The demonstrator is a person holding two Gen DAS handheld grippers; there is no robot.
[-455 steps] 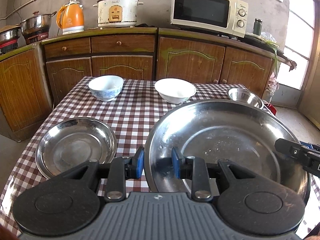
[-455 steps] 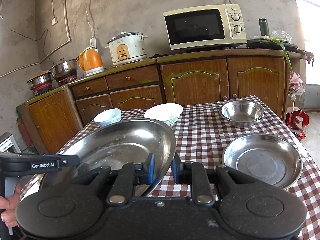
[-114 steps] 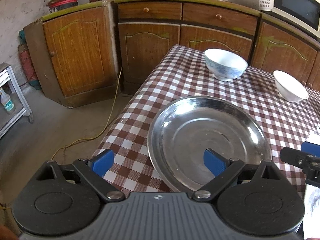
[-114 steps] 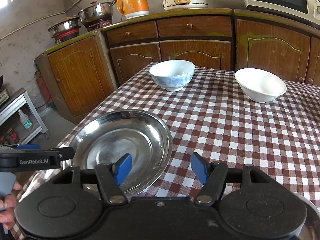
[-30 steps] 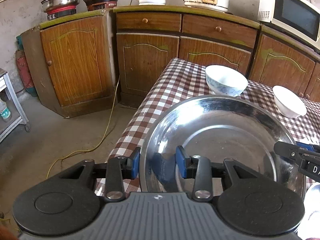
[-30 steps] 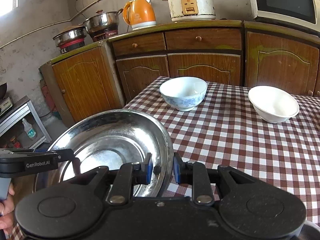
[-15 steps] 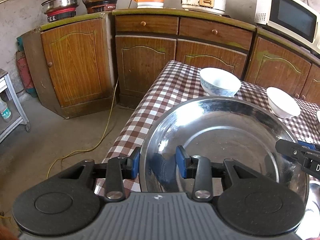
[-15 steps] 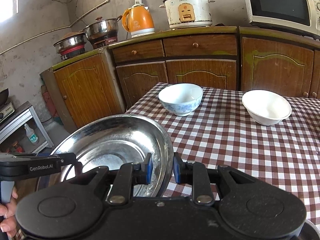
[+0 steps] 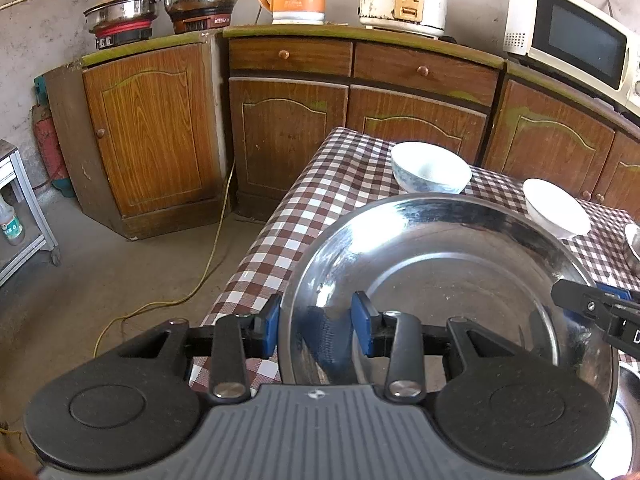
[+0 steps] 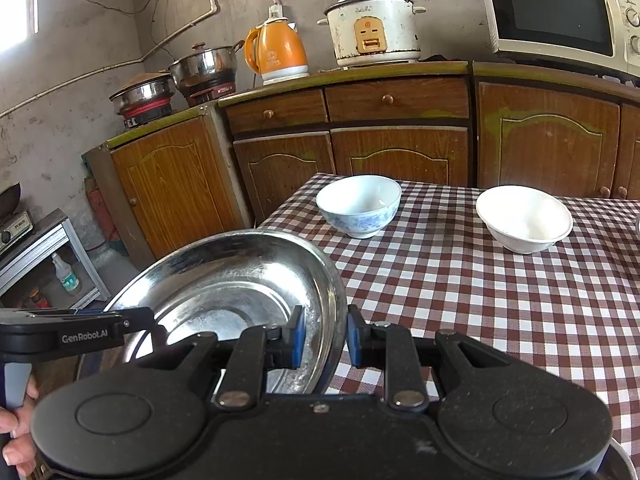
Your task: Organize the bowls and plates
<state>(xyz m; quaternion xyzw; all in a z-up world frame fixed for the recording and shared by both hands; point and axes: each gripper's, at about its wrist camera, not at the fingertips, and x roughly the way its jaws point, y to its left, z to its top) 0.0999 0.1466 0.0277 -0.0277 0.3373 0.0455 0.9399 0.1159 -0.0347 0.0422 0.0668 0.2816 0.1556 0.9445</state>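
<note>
1. Currently both grippers clamp one steel plate (image 9: 460, 264), held raised over the table's (image 10: 480, 300) near left corner
2. Left gripper (image 9: 316, 326): jaws narrow, pinching the plate's left rim
3. Right gripper (image 10: 323, 340): jaws narrow, pinching the opposite rim
4. Blue-patterned bowl (image 10: 359, 205) and white bowl (image 10: 524, 218) stand apart near the table's far edge
5. Cabinets (image 10: 400, 136) behind, with kettle (image 10: 277, 51) and rice cooker (image 10: 374, 30) on top

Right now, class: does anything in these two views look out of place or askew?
Yes. The steel plate is off the checked table, tilted, with the left gripper and right gripper each clamped on its rim. The blue-patterned bowl and white bowl sit upright, apart.
</note>
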